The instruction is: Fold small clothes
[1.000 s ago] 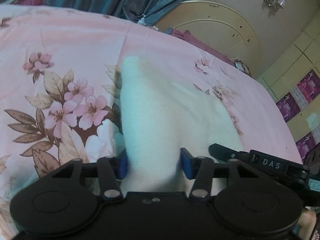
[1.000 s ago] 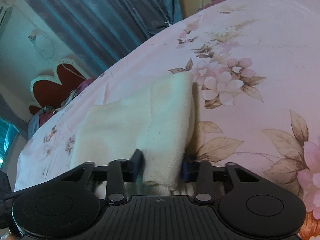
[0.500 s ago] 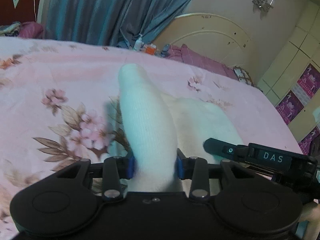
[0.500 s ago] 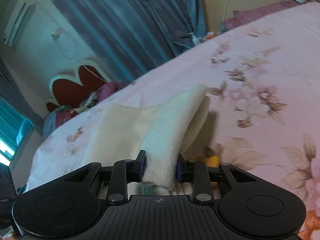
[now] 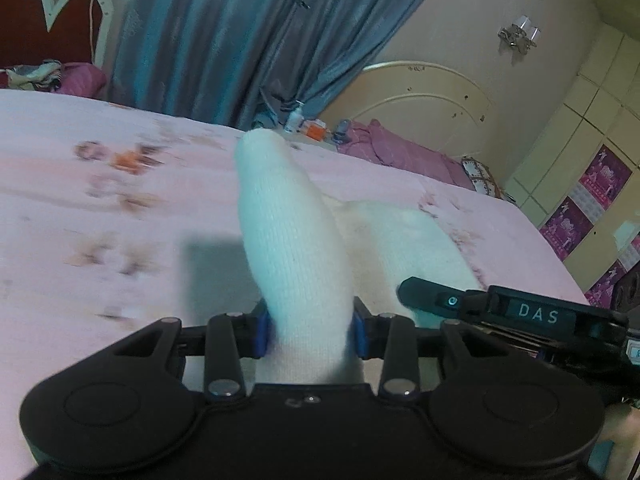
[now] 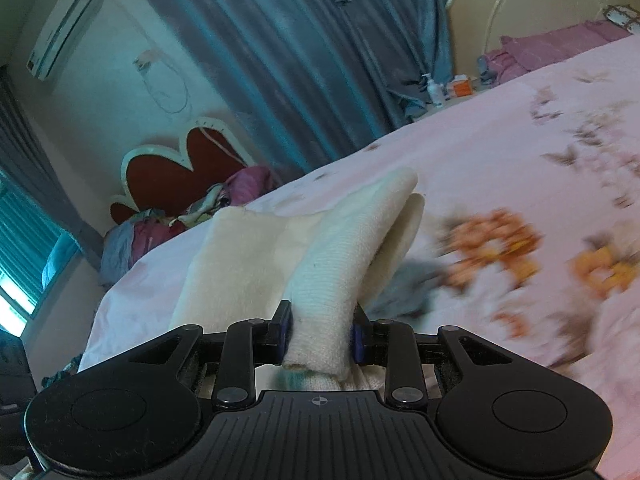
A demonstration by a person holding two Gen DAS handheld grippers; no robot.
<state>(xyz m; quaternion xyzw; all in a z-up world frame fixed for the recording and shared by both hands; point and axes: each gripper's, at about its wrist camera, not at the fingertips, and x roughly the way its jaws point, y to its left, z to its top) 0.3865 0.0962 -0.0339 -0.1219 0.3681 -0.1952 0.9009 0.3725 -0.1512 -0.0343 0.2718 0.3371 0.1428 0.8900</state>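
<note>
My left gripper (image 5: 308,332) is matte black plastic: two round discs sit either side of a flat centre plate, and angled link arms with silver screw heads run from them to the fingers. The pads (image 5: 261,334) just inside those arms are blue. My right gripper (image 6: 320,334) has the same black discs, link arms and silver screws, but its centre plate is ribbed, with a small white crosshair mark at the plate's front edge. Its pads (image 6: 357,340) look dark blue.
</note>
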